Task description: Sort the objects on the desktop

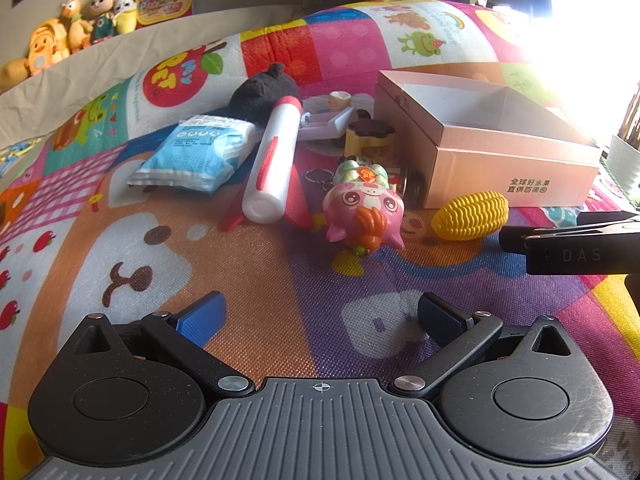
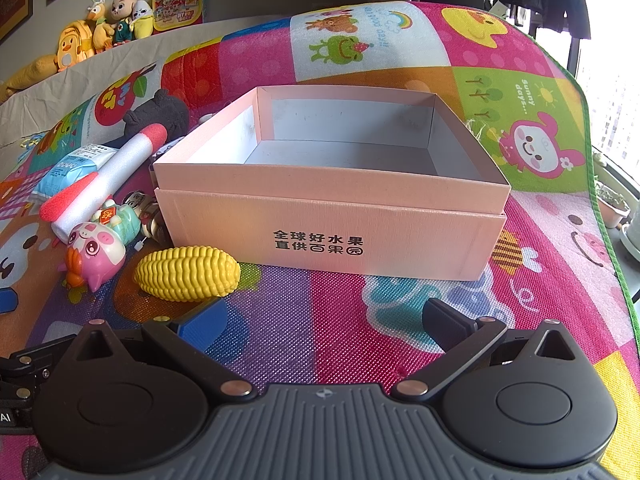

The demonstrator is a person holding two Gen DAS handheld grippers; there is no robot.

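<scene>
- The pink box [image 2: 328,216] sits open-topped on the colourful play mat [image 2: 320,320], its printed side wall facing the right wrist camera. Its interior holds nothing visible.
- The yellow toy corn [image 2: 187,273] lies on its side just left of the box's front corner, long axis roughly parallel to the printed wall, with its tapered end pointing toward the box.
- The pink pig toy [image 1: 362,212] lies left of the corn, face toward the cameras.
- The white foam rocket [image 1: 274,160] lies behind the pig, long axis running front to back, red nose pointing away from the left wrist camera and open tail end nearest to it.
- The blue-and-white packet [image 1: 196,156] lies flat just left of the rocket; the dark plush toy [image 1: 264,92] sits behind both.
- The left hand-held gripper [image 1: 320,320] hovers low over the mat, jaws wide apart, holding nothing, aimed at the pig.
- The right hand-held gripper [image 2: 324,322] is likewise spread wide and empty, aimed at the box wall.
- Only the left wrist view shows the small items crowded between rocket and box; only the right wrist view shows the box floor.
</scene>
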